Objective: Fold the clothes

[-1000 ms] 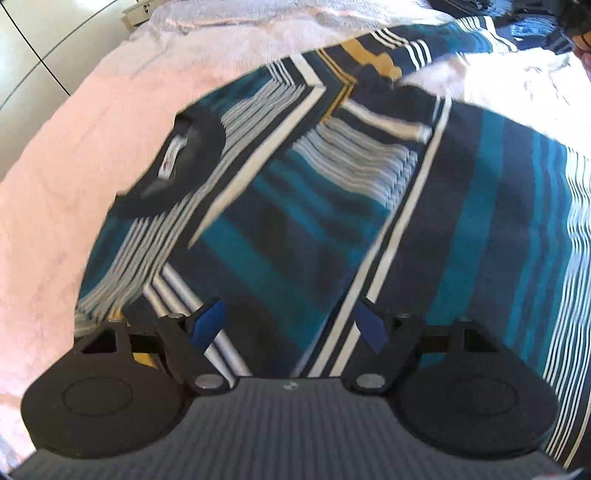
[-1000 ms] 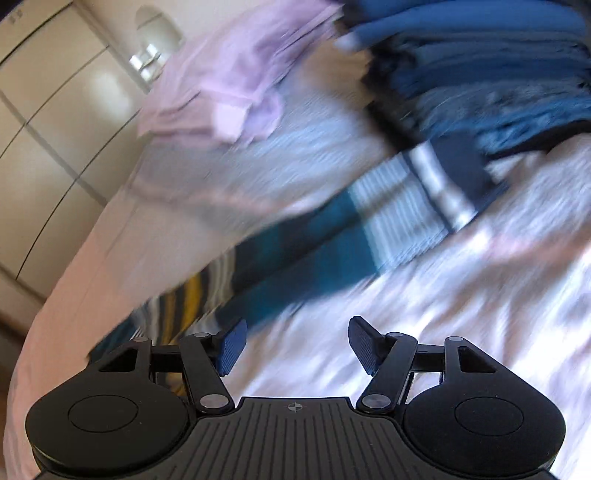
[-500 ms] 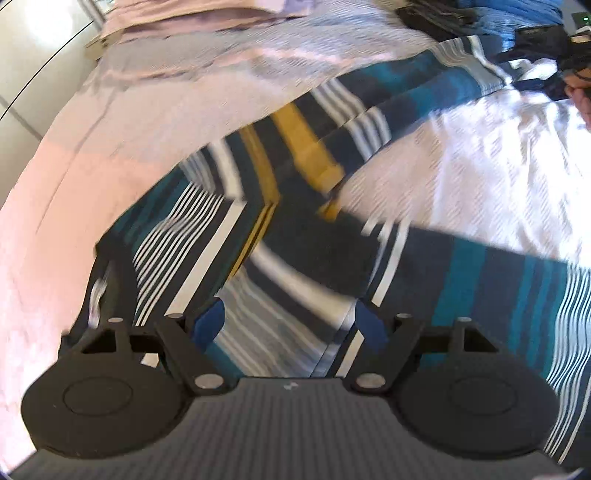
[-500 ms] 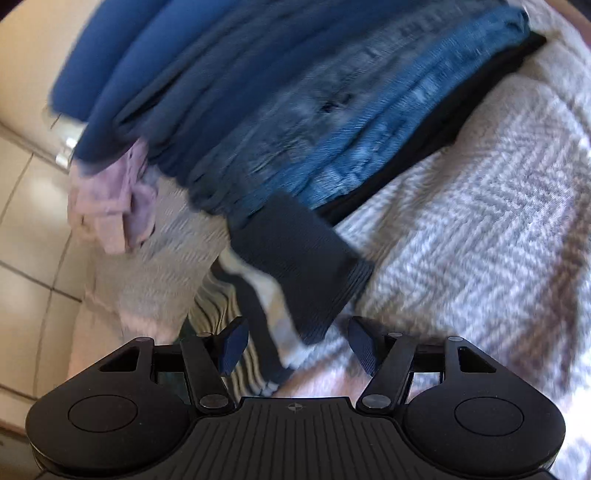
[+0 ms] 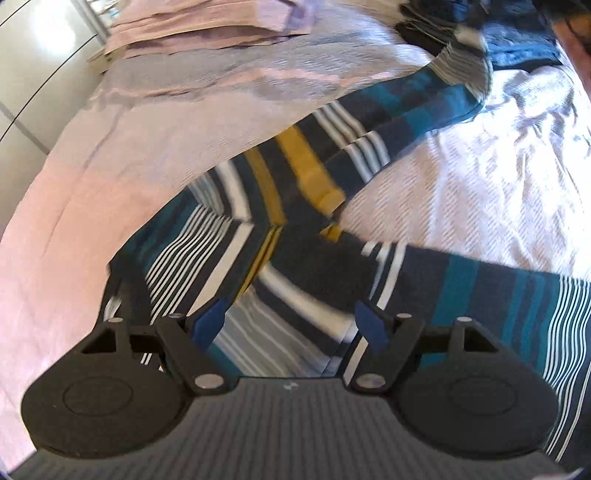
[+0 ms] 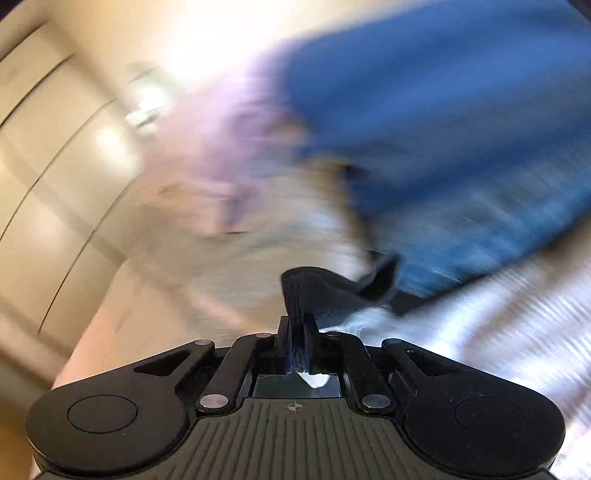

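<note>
A striped sweater (image 5: 480, 295) in navy, teal, white and mustard lies spread on the bed. Its long sleeve (image 5: 369, 140) stretches away toward the far right, where its cuff end is lifted. My left gripper (image 5: 293, 325) hovers open just above the sweater's chest, nothing between its blue pads. In the right wrist view, my right gripper (image 6: 297, 343) is shut on the sleeve's dark ribbed cuff (image 6: 325, 291), which sticks up from between the fingers. That view is heavily motion-blurred.
A pale textured bedspread (image 5: 461, 192) covers the bed. Folded lilac linen (image 5: 207, 22) lies at the far left edge. A stack of folded blue and denim clothes (image 6: 461, 140) sits close beyond the right gripper. White cupboard doors (image 6: 55, 177) stand to the left.
My right gripper went from open near the sleeve cuff to shut on it and is moving fast. The left gripper shifted forward over the sweater toward the sleeve and stayed open.
</note>
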{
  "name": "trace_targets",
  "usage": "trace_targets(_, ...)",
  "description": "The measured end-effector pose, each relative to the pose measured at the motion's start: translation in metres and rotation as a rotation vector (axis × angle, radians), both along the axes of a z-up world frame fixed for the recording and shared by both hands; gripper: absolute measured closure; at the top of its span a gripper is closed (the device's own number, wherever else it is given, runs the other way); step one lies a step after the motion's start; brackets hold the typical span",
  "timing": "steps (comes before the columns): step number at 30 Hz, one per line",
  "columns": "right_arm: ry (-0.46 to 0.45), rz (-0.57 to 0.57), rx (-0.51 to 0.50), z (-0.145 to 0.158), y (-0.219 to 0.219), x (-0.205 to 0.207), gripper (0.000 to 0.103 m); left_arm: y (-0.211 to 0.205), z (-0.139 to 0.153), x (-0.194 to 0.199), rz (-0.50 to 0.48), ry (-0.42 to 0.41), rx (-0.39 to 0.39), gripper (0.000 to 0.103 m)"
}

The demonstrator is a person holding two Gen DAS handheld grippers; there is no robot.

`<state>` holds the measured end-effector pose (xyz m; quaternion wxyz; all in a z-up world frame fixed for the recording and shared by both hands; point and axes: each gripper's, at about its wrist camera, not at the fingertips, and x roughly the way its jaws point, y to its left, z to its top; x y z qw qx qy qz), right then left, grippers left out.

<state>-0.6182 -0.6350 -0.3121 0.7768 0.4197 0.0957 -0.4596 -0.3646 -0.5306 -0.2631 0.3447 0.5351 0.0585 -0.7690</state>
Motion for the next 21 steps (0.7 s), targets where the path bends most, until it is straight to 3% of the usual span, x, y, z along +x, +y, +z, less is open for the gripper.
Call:
trace_targets(3,0.004,0.228,-0.214,0.053,0.031,0.084,0.096,0.009,0.011,0.041,0.061,0.016,-0.022,0.028)
trace_targets(6,-0.009,0.547,-0.42,0.086,0.104,0.17,0.097,0.022,0.018,0.09,0.123,0.022,-0.031,0.028)
trace_targets(9,-0.012,0.906,-0.478,0.064,0.191,0.241,0.097,0.035,0.017,0.13,0.172,0.02,-0.022,0.028)
trace_targets(11,0.03,1.064,-0.409,0.026,0.238,0.279,0.097,0.044,0.016,0.158,0.204,0.018,-0.016,0.028)
trace_targets(14,0.144,1.176,-0.292,-0.028,0.283,0.314,0.098,0.057,0.014,0.199,0.253,0.016,-0.006,0.028)
trace_targets(16,0.199,1.198,-0.267,-0.043,0.299,0.322,0.098,0.066,0.013,0.226,0.286,0.015,0.0,0.028)
trace_targets(19,0.226,1.186,-0.283,-0.041,0.3,0.336,0.098,0.079,0.012,0.267,0.335,0.013,0.009,0.028)
trace_targets(21,0.205,1.162,-0.343,-0.023,0.301,0.341,0.099,0.086,0.012,0.287,0.362,0.018,0.012,0.028)
